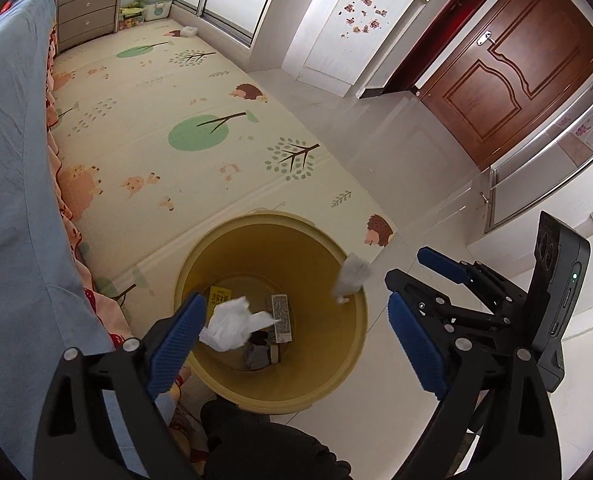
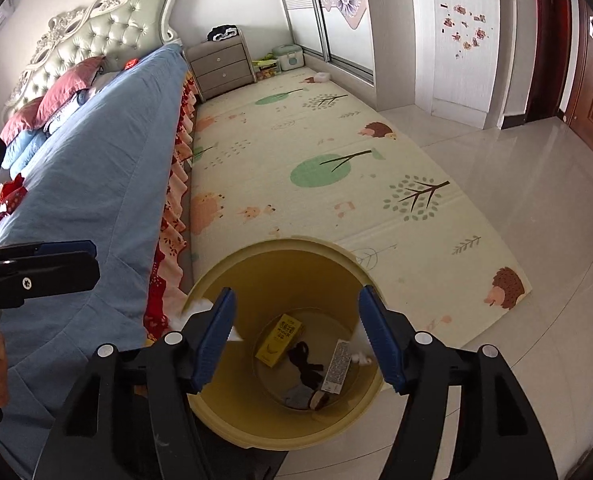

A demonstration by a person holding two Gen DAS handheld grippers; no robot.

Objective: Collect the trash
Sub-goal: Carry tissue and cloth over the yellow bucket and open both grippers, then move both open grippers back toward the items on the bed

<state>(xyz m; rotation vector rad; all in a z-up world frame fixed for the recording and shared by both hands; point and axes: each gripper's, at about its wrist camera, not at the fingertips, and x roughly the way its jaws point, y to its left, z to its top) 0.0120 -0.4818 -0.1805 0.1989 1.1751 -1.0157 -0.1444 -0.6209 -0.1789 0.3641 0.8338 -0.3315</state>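
Note:
A round yellow bin (image 1: 336, 364) (image 2: 276, 280) stands on the floor at the mat's edge, below both grippers. My left gripper (image 1: 296, 346) is open over it, and a crumpled white tissue (image 1: 228, 328) hangs loose against its left pad (image 1: 176, 344). A second white tissue (image 1: 352, 276) is in the air at the bin's far rim, beside my right gripper (image 1: 420, 276). In the right wrist view that gripper (image 2: 298, 340) is open, with a tissue (image 2: 362, 357) by its right pad and white fluff (image 2: 197, 309) behind its left finger. My left gripper (image 2: 68, 260) shows at the left.
In the bin lie a yellow carton (image 2: 280, 340), a grey printed box (image 2: 338, 366) and dark scraps. A bed with a blue cover (image 2: 96, 168) runs along the left. A patterned play mat (image 2: 316, 168) and glossy tiles (image 2: 536, 220) cover the floor. A brown door (image 1: 516, 80) is at the right.

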